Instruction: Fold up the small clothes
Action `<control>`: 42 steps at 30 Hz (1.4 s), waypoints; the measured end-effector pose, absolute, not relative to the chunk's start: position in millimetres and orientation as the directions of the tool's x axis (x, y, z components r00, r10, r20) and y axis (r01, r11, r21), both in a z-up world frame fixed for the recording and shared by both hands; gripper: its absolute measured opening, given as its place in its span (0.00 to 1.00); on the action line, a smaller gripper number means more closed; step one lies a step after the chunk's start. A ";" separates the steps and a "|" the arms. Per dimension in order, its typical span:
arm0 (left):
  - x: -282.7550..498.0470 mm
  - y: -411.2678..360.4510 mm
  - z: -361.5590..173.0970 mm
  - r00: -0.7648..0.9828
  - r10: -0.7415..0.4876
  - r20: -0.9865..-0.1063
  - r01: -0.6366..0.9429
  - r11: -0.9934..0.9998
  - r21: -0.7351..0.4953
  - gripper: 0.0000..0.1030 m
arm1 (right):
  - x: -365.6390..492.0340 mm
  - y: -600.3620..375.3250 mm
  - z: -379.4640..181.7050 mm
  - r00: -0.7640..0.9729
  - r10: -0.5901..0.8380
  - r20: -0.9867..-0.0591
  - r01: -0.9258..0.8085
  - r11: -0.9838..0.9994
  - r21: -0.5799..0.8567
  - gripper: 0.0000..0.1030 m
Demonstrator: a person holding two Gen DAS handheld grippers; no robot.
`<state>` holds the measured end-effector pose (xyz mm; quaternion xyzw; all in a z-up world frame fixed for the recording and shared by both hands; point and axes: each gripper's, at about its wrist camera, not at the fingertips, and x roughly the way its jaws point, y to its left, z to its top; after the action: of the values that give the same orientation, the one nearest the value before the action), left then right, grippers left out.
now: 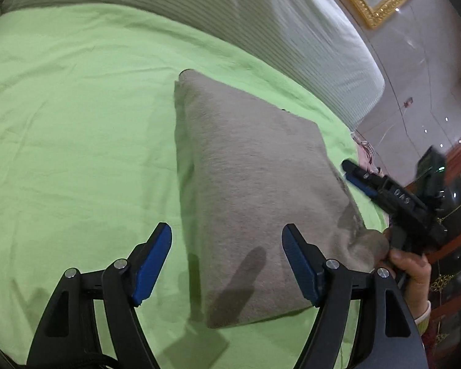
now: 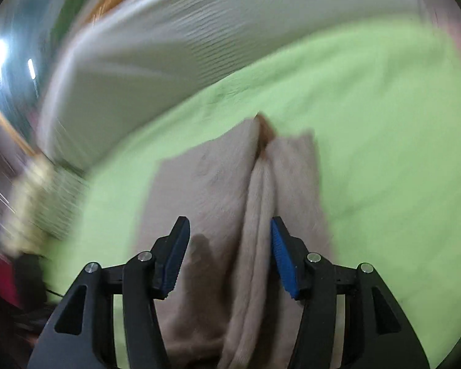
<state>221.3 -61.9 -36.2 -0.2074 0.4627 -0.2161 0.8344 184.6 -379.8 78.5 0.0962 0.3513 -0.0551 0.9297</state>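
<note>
A grey-beige folded garment (image 1: 249,184) lies flat on the green sheet (image 1: 76,123). My left gripper (image 1: 227,230) hovers open over its near edge, with the blue pads (image 1: 152,264) wide apart and nothing pinched. The right gripper (image 1: 362,178) shows at the garment's right side, held by a hand (image 1: 408,270). In the blurred right wrist view the garment (image 2: 218,184) shows a raised fold ridge running away from me. My right gripper (image 2: 229,224) stands open above it, the ridge close to the right pad (image 2: 281,255), and no cloth is lifted.
A white ribbed cushion (image 1: 292,30) borders the far side of the sheet. A gold picture frame (image 1: 368,6) hangs on the wall behind. Dark wooden furniture (image 1: 458,230) stands at the right, past the bed's edge.
</note>
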 end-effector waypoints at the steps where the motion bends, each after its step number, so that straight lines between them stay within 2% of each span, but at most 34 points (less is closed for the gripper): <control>1: 223.3 -58.4 -38.9 0.476 -0.554 -0.683 0.159 0.818 -0.553 0.73 | 187.9 -373.4 83.1 0.752 -0.057 -0.657 0.158 0.983 0.096 0.53; 3: 228.5 -62.0 -42.2 0.466 -0.560 -0.685 0.155 0.814 -0.560 0.73 | 194.4 -361.2 89.1 0.753 -0.031 -0.658 0.100 0.993 0.067 0.53; 5: 233.1 -66.6 -51.1 0.449 -0.572 -0.686 0.152 0.806 -0.572 0.73 | 202.3 -358.5 83.4 0.717 -0.025 -0.696 0.082 0.995 0.048 0.53; 7: 240.9 -75.5 -58.8 0.426 -0.584 -0.691 0.158 0.800 -0.579 0.74 | 210.0 -368.9 67.3 0.656 -0.016 -0.755 0.096 0.993 0.063 0.53; 10: 246.4 -86.5 -70.7 0.402 -0.587 -0.703 0.155 0.800 -0.579 0.77 | 210.9 -374.8 51.5 0.634 0.020 -0.773 0.095 0.990 0.104 0.51; 13: 251.2 -93.6 -77.3 0.384 -0.598 -0.703 0.142 0.791 -0.595 0.78 | 214.0 -373.8 48.6 0.638 0.073 -0.767 0.065 0.987 0.148 0.29; 15: 253.9 -97.5 -77.0 0.384 -0.594 -0.707 0.147 0.795 -0.588 0.79 | 208.3 -363.8 49.4 0.644 0.040 -0.764 0.037 0.996 0.084 0.19; 18: 257.4 -102.4 -66.3 0.397 -0.585 -0.707 0.162 0.803 -0.573 0.78 | 205.7 -352.2 65.2 0.678 0.017 -0.735 0.012 0.999 0.035 0.11; 23: 259.3 -115.2 -49.5 0.416 -0.587 -0.694 0.206 0.805 -0.557 0.81 | 181.9 -358.2 114.0 0.783 0.011 -0.622 0.012 0.999 0.033 0.09; 26: 259.7 -124.9 -57.2 0.395 -0.571 -0.720 0.206 0.818 -0.536 0.81 | 185.0 -367.8 101.1 0.753 -0.062 -0.655 0.051 0.998 -0.037 0.09; 29: 258.2 -128.9 -68.1 0.368 -0.578 -0.729 0.208 0.815 -0.541 0.81 | 194.3 -396.4 51.7 0.669 -0.076 -0.740 0.111 0.994 -0.001 0.09; 33: 258.1 -128.1 -78.3 0.337 -0.591 -0.733 0.195 0.805 -0.560 0.83 | 188.3 -412.1 39.0 0.683 -0.023 -0.730 0.128 0.988 0.088 0.09; 36: 258.4 -126.1 -76.9 0.337 -0.597 -0.728 0.193 0.801 -0.567 0.83 | 185.6 -410.1 39.8 0.697 -0.042 -0.716 0.129 0.989 0.067 0.09; 40: 258.9 -122.5 -70.8 0.359 -0.579 -0.733 0.204 0.814 -0.543 0.83 | 184.9 -415.9 41.2 0.708 0.008 -0.706 0.149 0.976 0.161 0.14; 42: 261.1 -120.1 -67.7 0.368 -0.579 -0.728 0.198 0.813 -0.547 0.83 | 181.5 -410.2 50.3 0.733 -0.019 -0.680 0.150 0.980 0.135 0.14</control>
<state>261.1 -120.1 -67.7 -0.1876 0.5077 -0.2409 0.8056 181.5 -410.2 50.3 0.0905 0.3624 -0.0454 0.9265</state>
